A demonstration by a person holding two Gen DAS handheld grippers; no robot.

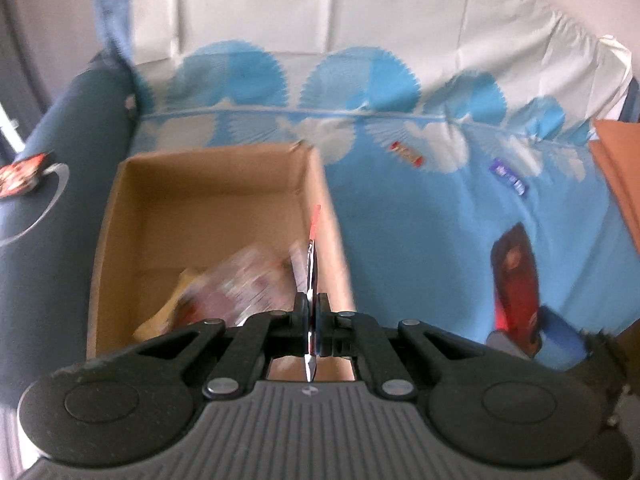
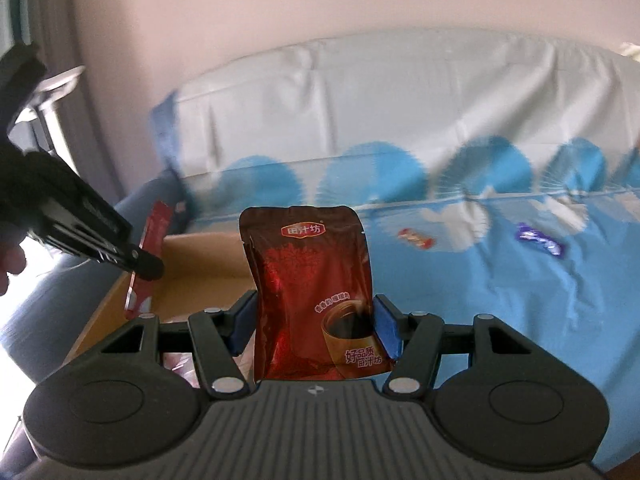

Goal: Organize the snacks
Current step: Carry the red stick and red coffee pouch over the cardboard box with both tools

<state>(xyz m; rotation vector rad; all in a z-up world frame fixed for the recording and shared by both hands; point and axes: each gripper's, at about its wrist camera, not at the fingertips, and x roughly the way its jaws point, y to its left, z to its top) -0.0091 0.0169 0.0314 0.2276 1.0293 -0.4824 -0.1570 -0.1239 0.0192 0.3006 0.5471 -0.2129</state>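
Snacks are about halfway sorted, we'd say. Some are already in the cardboard box (image 1: 208,208): there's a blurry pile of wrappers (image 1: 240,284) at its near end, too smeared for us to count or name.

Two more are on their way. Our left gripper (image 1: 312,312) has its fingers pinched tight on a thin red packet (image 1: 314,240), seen edge-on right above the box's right wall, so that one looks close to being dropped in. From the right wrist view you can see the same red packet (image 2: 146,256) held over the box's left side. Our right gripper (image 2: 314,320) is clamped on a dark red pouch (image 2: 310,296) with a cup printed on it, blue pads against both of its sides, standing upright in front of the box (image 2: 200,264). We guess it goes in next.

What's left: a small red-and-white candy (image 1: 408,154) and a purple wrapped candy (image 1: 510,176) are lying loose on the blue bedsheet (image 1: 420,240), well apart from the box and near each other. There's also a small dark packet (image 1: 20,174) sitting on the grey armrest-looking thing at the left, and we can't tell if that counts. Something red shows low right in the left view, but that's most likely the pouch we're already holding.

So: two in hand, at least two still to fetch.
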